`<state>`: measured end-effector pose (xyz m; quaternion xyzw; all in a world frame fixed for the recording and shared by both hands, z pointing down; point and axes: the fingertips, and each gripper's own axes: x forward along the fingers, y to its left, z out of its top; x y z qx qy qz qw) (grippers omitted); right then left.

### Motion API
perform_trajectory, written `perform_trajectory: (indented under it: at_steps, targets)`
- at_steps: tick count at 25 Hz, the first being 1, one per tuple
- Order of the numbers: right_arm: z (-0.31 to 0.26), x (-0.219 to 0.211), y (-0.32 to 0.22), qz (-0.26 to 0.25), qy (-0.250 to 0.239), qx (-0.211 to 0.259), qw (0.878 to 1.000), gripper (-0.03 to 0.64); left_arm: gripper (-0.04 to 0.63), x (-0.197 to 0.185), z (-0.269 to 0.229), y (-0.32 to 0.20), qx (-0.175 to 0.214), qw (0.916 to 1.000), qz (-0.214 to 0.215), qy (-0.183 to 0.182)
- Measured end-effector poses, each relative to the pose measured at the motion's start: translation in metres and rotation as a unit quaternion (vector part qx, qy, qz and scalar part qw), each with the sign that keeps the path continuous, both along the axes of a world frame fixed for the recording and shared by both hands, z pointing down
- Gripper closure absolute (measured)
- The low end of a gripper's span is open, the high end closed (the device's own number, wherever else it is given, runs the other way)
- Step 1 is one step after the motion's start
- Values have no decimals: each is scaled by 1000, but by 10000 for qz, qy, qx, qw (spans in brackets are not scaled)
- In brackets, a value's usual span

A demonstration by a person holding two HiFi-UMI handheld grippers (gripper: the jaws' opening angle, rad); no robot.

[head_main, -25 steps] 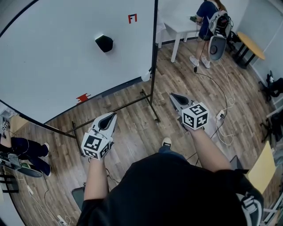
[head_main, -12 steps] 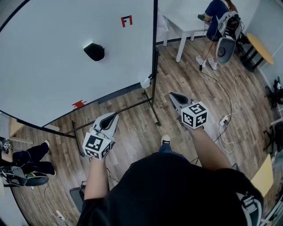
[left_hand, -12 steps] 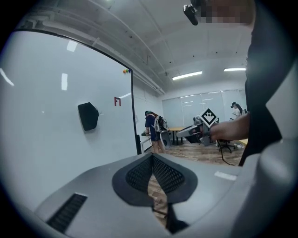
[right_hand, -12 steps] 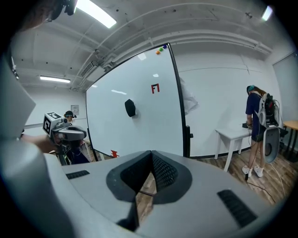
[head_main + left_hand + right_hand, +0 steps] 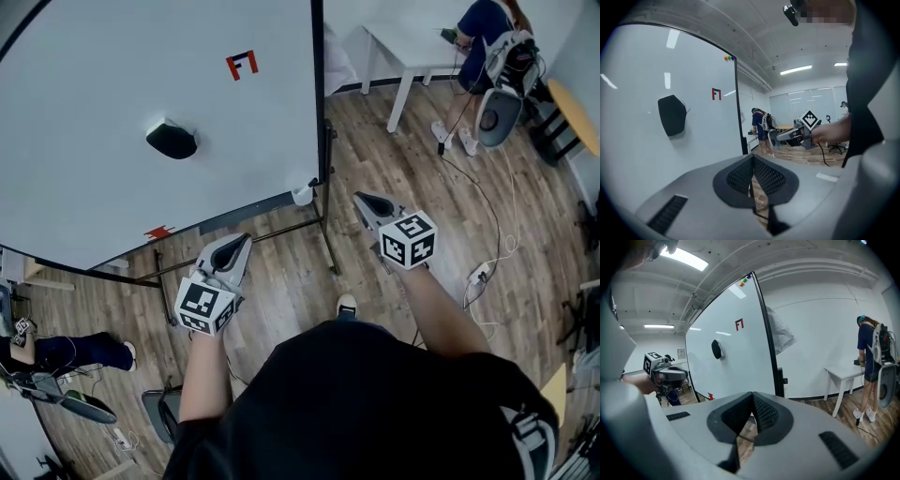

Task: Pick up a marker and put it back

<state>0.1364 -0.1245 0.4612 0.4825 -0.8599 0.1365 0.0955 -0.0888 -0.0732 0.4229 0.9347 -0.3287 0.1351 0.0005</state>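
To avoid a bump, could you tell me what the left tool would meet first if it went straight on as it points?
Most likely the whiteboard, low down near its black right-hand frame post; depth is unclear, so the left tool could slip just past it.

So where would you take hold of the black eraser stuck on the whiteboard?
Probably grip the black eraser across its two long side edges, coming straight at the whiteboard face: it sits flat against the upright board, taller than wide, so only its sides stand proud.
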Motion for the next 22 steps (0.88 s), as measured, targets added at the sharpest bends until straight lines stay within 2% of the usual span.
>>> perform_trajectory:
  at_steps: [10, 22]
  targets:
    - [13, 28, -62, -471, -101, -120, 9988, 620, 584, 35, 7, -45, -185, 9986, -486, -42]
    - [27, 39, -106, -993, -234, -199, 9946, 620, 584, 51, 18, -74, -398, 9933, -1084, -74]
